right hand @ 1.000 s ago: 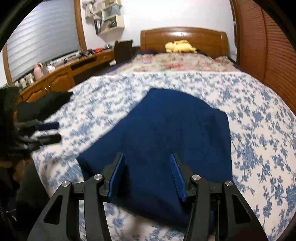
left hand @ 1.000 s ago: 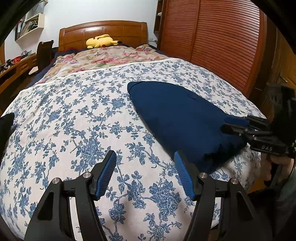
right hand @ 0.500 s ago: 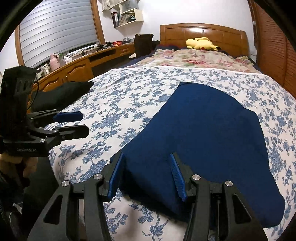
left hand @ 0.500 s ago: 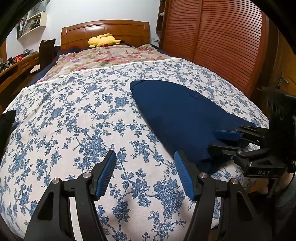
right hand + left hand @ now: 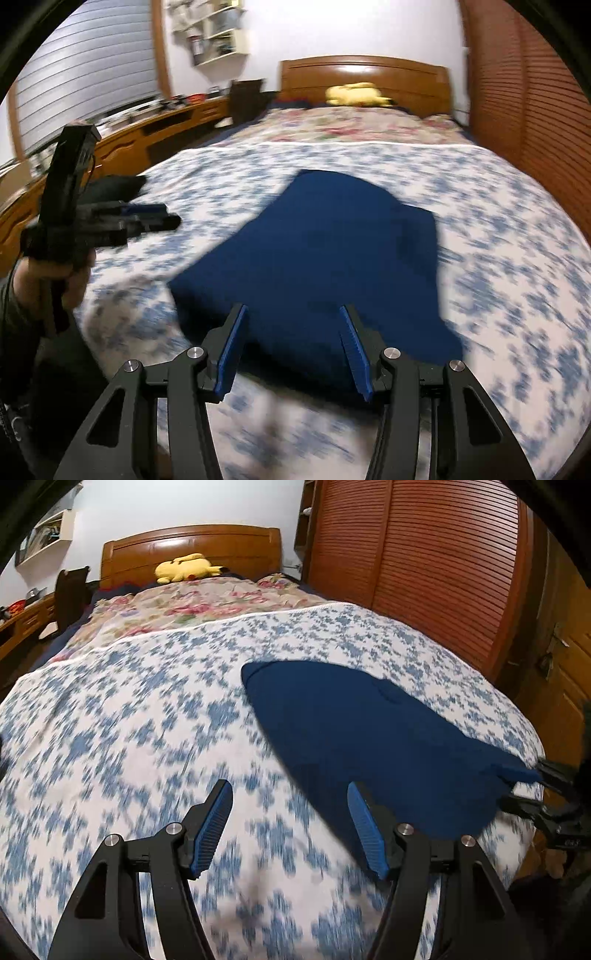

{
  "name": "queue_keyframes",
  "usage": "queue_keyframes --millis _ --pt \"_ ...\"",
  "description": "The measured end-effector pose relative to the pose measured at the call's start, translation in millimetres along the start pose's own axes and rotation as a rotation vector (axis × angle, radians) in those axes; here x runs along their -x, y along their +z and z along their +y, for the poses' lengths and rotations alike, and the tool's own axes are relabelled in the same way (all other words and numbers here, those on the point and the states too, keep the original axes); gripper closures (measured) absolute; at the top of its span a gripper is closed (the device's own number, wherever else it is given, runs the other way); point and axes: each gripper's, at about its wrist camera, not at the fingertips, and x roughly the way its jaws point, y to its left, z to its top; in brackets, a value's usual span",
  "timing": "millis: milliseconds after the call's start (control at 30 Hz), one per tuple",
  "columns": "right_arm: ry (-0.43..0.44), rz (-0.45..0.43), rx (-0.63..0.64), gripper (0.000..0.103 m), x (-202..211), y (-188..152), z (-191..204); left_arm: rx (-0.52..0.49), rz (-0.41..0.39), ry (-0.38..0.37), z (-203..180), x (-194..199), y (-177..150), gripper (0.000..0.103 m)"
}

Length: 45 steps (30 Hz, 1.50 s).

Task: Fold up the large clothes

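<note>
Navy garment (image 5: 332, 258), folded, soft matte knit-like fabric with a rounded far edge and a thick doubled near edge, lies on the blue-floral bedsheet (image 5: 110, 720) near the foot of the bed. Left gripper (image 5: 290, 823): black frame, ribbed blue pads, jaws apart with nothing between, above bare sheet just left of the garment. Right gripper (image 5: 293, 345): same build, jaws parted and empty, over the garment's near edge; contact unclear. Yellow plush toy (image 5: 184, 568) by the glossy wooden headboard (image 5: 192, 542). Slatted wooden wardrobe doors (image 5: 424, 572) on the right. Heavy motion blur.
</note>
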Motion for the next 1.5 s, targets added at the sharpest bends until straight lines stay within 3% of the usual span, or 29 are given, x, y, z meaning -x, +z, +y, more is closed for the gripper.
queue_keyframes --millis 267,367,800,1033,1333,1500 --pt "-0.097 0.004 -0.119 0.051 24.9 -39.8 -29.8 -0.055 0.014 -0.006 0.4 -55.8 45.0 0.041" --pt "-0.092 0.018 -0.162 0.051 22.6 -49.0 -37.7 -0.065 0.026 0.008 0.7 -76.2 57.9 0.041" --pt "-0.042 0.058 -0.189 0.051 -18.1 -33.0 -37.3 -0.021 0.066 0.031 20.1 -145.0 103.4 0.042" --pt "-0.055 0.06 -0.214 0.051 -36.2 -31.9 -37.9 0.017 0.13 0.048 37.6 -185.1 106.8 0.041" --pt "-0.036 0.064 -0.249 0.05 -44.5 -29.8 -41.9 0.076 0.182 -0.009 48.3 -204.7 100.9 0.042" --pt "-0.031 0.062 -0.258 0.051 -46.8 -29.4 -43.8 0.081 0.194 -0.027 48.0 -207.3 106.0 0.058"
